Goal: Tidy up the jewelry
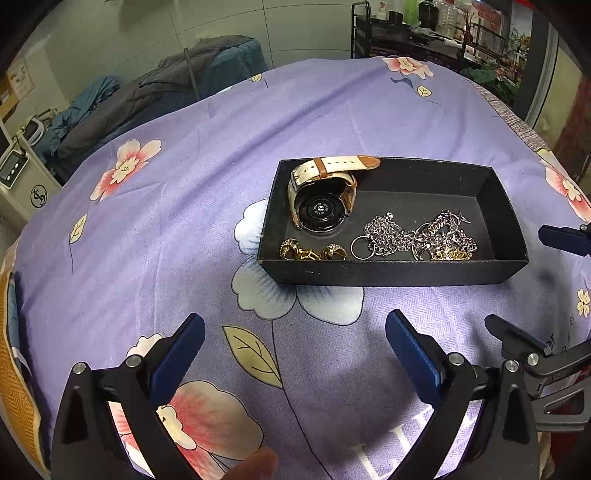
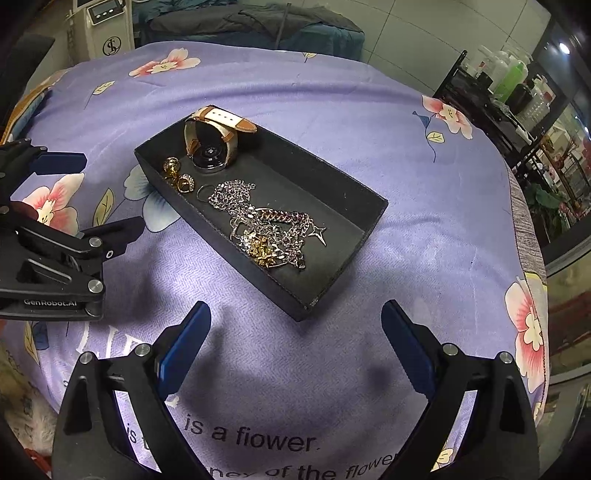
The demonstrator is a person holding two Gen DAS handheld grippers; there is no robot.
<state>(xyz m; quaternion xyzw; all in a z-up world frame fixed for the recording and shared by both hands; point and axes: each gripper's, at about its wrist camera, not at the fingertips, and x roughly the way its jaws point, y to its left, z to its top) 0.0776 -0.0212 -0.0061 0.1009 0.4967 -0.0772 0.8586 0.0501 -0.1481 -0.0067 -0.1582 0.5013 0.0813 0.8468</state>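
A black open box [image 1: 388, 275] [image 2: 295, 306] rests on the purple flowered cloth. Inside, a watch with a cream and tan strap [image 1: 323, 192] [image 2: 212, 138] leans in its far left corner. Gold rings [image 1: 312, 253] [image 2: 177, 173] and a thin silver ring [image 1: 360, 247] [image 2: 204, 192] lie along the front wall, beside a tangle of silver and gold chains [image 1: 421, 236] [image 2: 266, 229]. My left gripper [image 1: 295, 332] hovers open over the cloth short of the box, holding nothing. My right gripper [image 2: 295, 321] is open too, empty, near the box's near corner.
The purple cloth [image 1: 166, 229] [image 2: 424, 206] covers a rounded table. Folded dark bedding [image 1: 147, 96] and a white machine [image 2: 103, 26] lie beyond the far edge. A black shelf with bottles [image 1: 424, 26] [image 2: 498, 85] stands to the right. A fingertip [image 1: 255, 465] shows at the bottom.
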